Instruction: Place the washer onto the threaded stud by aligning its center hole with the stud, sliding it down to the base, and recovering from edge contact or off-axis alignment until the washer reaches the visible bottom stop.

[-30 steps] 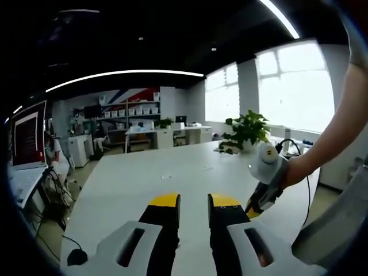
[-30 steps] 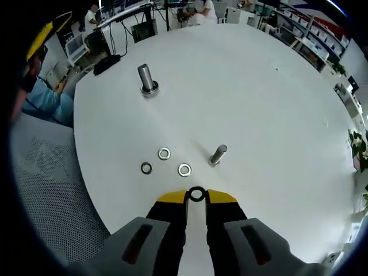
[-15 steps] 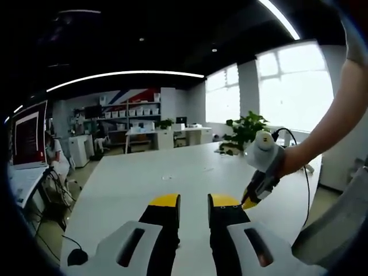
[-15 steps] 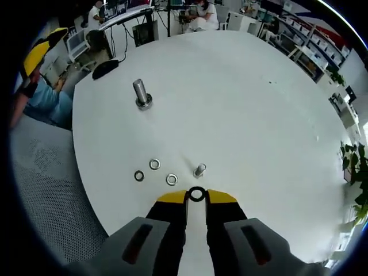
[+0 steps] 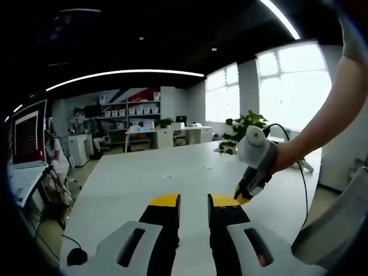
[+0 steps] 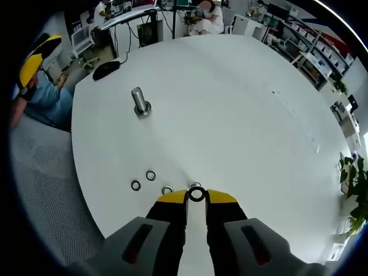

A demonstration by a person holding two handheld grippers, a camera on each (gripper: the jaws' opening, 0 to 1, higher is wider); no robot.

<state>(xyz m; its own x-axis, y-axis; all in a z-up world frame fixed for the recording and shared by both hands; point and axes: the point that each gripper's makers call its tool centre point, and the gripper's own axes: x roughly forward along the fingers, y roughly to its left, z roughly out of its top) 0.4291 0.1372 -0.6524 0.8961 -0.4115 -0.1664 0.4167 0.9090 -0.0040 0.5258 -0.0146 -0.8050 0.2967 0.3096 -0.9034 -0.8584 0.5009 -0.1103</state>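
While the right gripper (image 6: pixel 196 195) pinches a dark washer (image 6: pixel 196 194) between its nearly closed tips, it hangs over the small stud (image 6: pixel 195 185), near the desk (image 6: pixel 241 109) edge facing the camera. Three loose washers (image 6: pixel 150 175) lie just left of that stud. A larger stud (image 6: pixel 138 102) stands well apart, toward the far-left edge. The left gripper (image 5: pixel 194 202) holds nothing, jaws slightly parted.

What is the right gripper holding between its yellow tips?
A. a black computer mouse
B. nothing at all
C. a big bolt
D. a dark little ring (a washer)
D. In the right gripper view, a small dark washer sits pinched between the yellow tips of the right gripper, just above the white table.
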